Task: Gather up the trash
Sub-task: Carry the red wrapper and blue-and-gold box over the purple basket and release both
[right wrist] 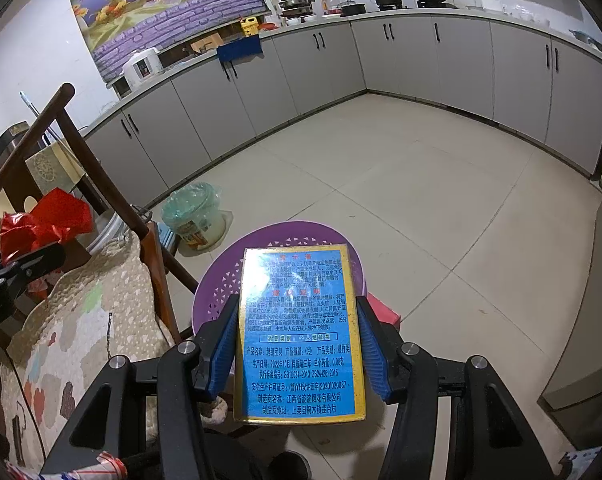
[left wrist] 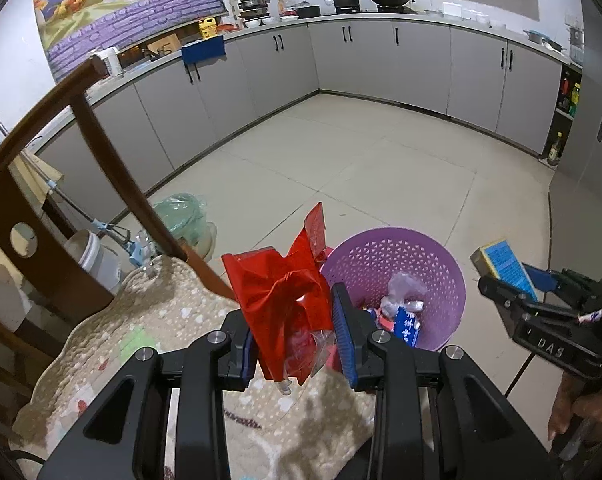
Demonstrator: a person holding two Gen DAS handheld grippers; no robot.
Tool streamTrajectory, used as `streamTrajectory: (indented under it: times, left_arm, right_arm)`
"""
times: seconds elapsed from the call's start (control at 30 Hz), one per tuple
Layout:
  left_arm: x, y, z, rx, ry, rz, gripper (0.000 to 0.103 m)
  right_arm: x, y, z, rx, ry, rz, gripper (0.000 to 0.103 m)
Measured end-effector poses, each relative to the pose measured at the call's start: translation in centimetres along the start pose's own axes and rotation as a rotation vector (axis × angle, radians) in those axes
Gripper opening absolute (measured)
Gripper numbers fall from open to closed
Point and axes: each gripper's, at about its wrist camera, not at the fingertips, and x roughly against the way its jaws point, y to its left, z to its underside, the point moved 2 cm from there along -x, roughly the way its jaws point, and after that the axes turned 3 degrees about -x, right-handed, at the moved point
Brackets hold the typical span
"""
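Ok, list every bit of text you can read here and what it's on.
"DAS": right gripper body.
"2022年10月", "GB10631-2013", "(赣)YH安许证字[2020]030087", "江西省浏阳烟花有限公司": blue box.
Blue carton in the basket: characters too blurred.
Box's upper paragraphs: too small.

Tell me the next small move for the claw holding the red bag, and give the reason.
Probably carry the left claw a little to its right until the red plastic bag hangs over the purple basket, then open. The bag is clamped over the chair cushion, beside the basket's rim, not above it. The right claw already holds the blue box over the basket.
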Motion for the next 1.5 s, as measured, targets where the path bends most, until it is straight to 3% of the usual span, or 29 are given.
streamTrajectory:
  times: [0.73, 1.13, 1.5]
  left_arm:
    - [-5.0, -2.6, -4.7, 0.008, -0.003, 0.156, 0.032]
    - [-9.8, -3.1, -5.4, 0.054, 0.073, 0.229, 0.032]
    - [-14.0, -2.6, -3.8, 0.094, 0.154, 0.236, 0.032]
  right_arm:
    - [-2.8, -0.1, -4.0, -0.001, -0.013, -0.009, 0.059]
    - [-4.8, -0.9, -4.1, -0.032, 0.019, -0.016, 0.059]
    - [-7.6, -1.6, -3.7, -0.047, 0.068, 0.0, 0.059]
